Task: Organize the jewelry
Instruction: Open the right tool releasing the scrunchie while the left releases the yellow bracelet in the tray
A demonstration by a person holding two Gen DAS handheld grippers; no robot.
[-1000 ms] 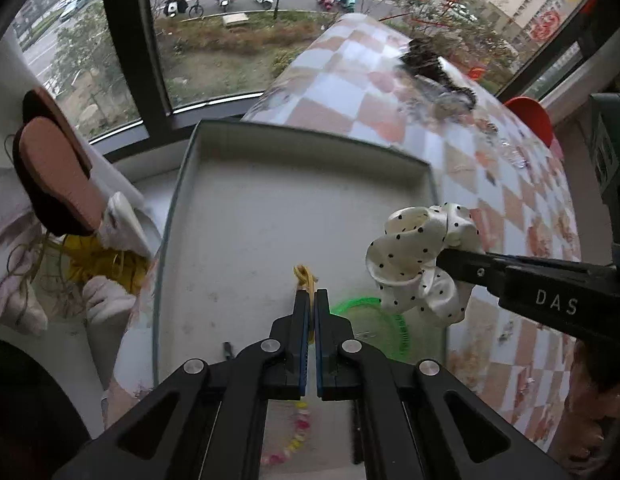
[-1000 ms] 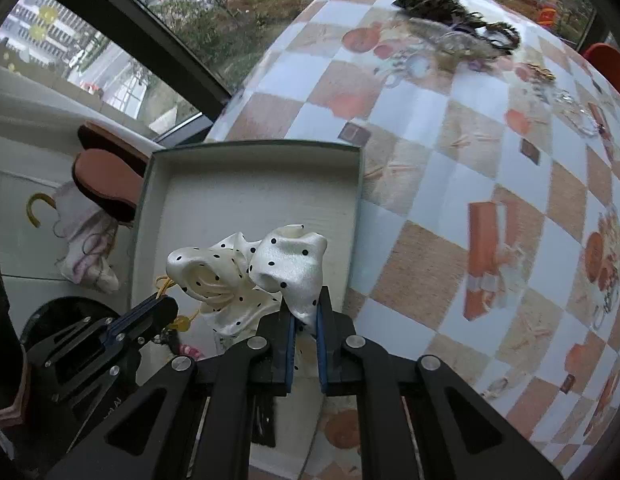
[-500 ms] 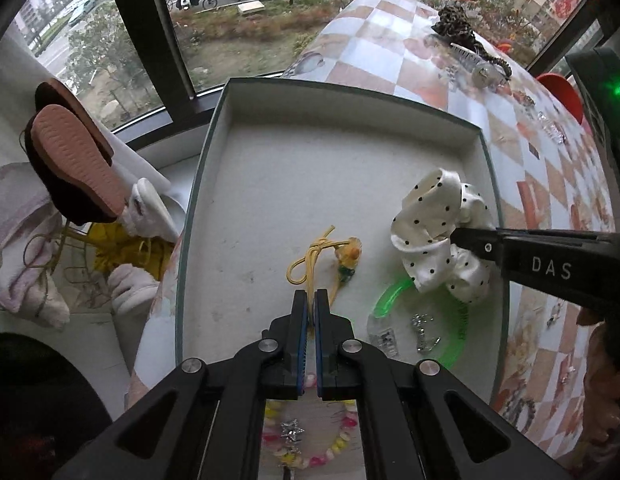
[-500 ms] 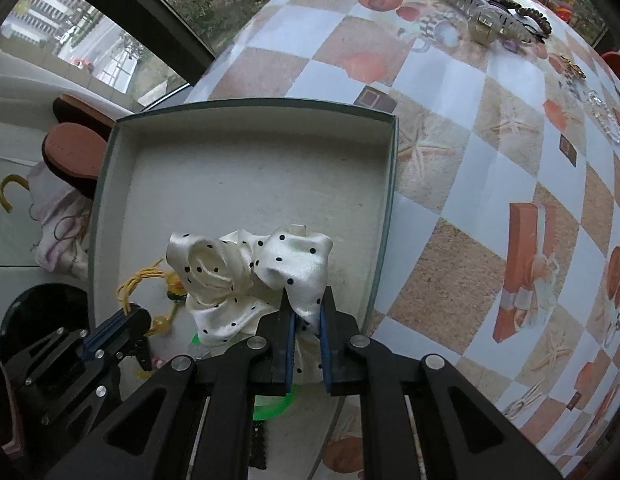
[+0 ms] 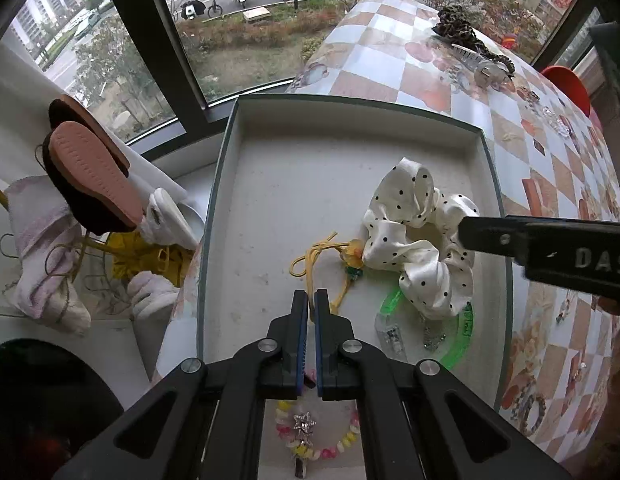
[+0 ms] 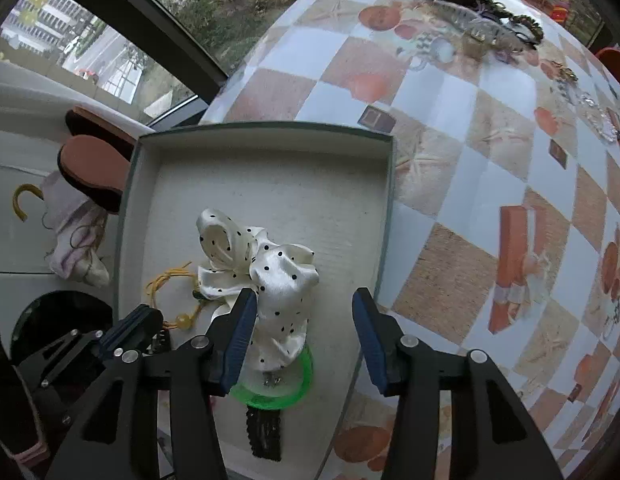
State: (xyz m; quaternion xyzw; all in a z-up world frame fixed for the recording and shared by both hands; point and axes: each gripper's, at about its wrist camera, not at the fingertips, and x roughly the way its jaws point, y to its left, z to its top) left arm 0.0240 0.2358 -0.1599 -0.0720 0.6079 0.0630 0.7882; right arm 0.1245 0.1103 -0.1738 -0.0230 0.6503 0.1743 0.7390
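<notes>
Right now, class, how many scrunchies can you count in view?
2. A white polka-dot scrunchie lies in the tray, partly over the green bangle. A leopard-print scrunchie sits at the table's far end. Others may be hidden.

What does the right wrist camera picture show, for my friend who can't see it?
The right hand-held gripper is open just above a white polka-dot scrunchie lying in a shallow grey tray. The scrunchie partly covers a green bangle, with a yellow cord beside it. The tray sits on a checkered tablecloth by a window.
</notes>
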